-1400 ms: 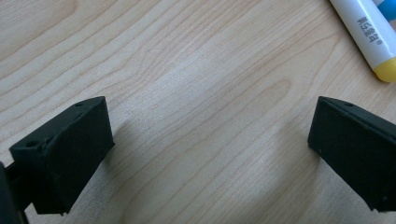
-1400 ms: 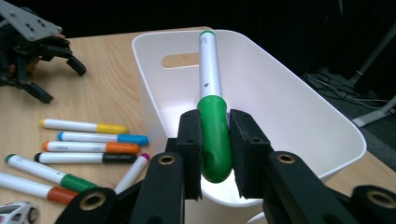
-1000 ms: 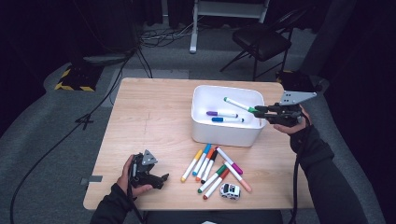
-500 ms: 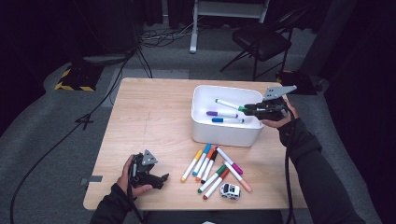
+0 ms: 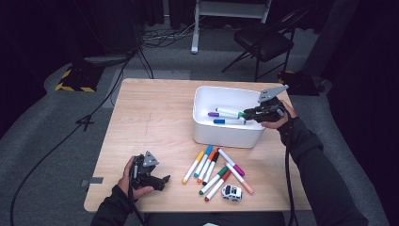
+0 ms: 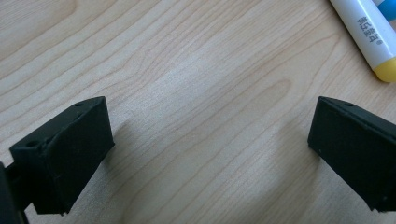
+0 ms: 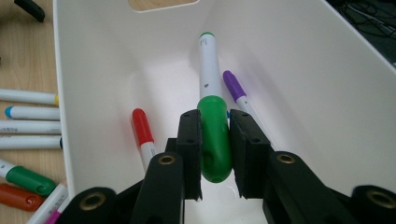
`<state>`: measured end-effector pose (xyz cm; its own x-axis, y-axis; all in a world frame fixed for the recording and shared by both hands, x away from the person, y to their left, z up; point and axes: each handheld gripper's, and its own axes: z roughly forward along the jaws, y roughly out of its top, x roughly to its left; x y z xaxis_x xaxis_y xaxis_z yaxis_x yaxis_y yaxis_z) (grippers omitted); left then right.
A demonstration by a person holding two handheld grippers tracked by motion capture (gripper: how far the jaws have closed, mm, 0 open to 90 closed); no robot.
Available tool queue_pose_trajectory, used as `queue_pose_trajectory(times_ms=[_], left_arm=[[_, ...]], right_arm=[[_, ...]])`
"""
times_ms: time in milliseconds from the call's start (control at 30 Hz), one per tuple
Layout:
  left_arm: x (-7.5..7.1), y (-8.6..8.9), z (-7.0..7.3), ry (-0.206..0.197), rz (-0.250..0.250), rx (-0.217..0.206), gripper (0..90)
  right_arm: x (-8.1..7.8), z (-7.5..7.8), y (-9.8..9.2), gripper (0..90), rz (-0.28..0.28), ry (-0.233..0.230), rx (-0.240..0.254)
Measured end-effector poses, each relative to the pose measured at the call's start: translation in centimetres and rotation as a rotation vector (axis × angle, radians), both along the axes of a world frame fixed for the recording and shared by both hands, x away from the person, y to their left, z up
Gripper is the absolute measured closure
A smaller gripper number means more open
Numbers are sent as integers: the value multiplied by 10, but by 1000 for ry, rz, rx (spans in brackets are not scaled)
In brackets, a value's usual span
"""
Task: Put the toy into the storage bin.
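- The right gripper (image 7: pixel 215 154), clamped on a green marker (image 7: pixel 211 116), has moved lower into the white bin (image 5: pixel 202 101).
- The left gripper (image 5: pixel 162 180) rests unmoved, jaws wide, apparently empty.

The bench (image 5: pixel 150 122) is pale wood with a fine running grain; the box (image 5: pixel 203 134) right of centre is plain white; the right tongs (image 7: pixel 215 140) are black and clasp a green marker cap (image 7: pixel 215 140) on a white barrel; beside it lie a purple-capped marker (image 7: pixel 233 86) and a red-capped marker (image 7: pixel 141 126); at the lower centre a small white toy car (image 5: pixel 231 192); at upper left, a yellow-and-black striped plate (image 5: pixel 73 80) on the grey floor (image 5: pixel 37 155).
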<state>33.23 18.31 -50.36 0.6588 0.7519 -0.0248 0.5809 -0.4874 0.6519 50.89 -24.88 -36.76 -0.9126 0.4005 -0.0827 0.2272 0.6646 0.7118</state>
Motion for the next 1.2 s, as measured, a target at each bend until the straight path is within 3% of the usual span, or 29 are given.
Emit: queue_pose_trajectory(times_ms=[233, 533, 1200], left_arm=[[0, 0, 0, 0, 0, 0, 2], [0, 0, 0, 0, 0, 1, 2], [0, 0, 0, 0, 0, 0, 2]], right_arm=[[0, -2, -1, 755, 11, 31, -46], [-4, 4, -5, 756, 19, 37, -114], [-18, 19, -27, 754, 6, 22, -150]])
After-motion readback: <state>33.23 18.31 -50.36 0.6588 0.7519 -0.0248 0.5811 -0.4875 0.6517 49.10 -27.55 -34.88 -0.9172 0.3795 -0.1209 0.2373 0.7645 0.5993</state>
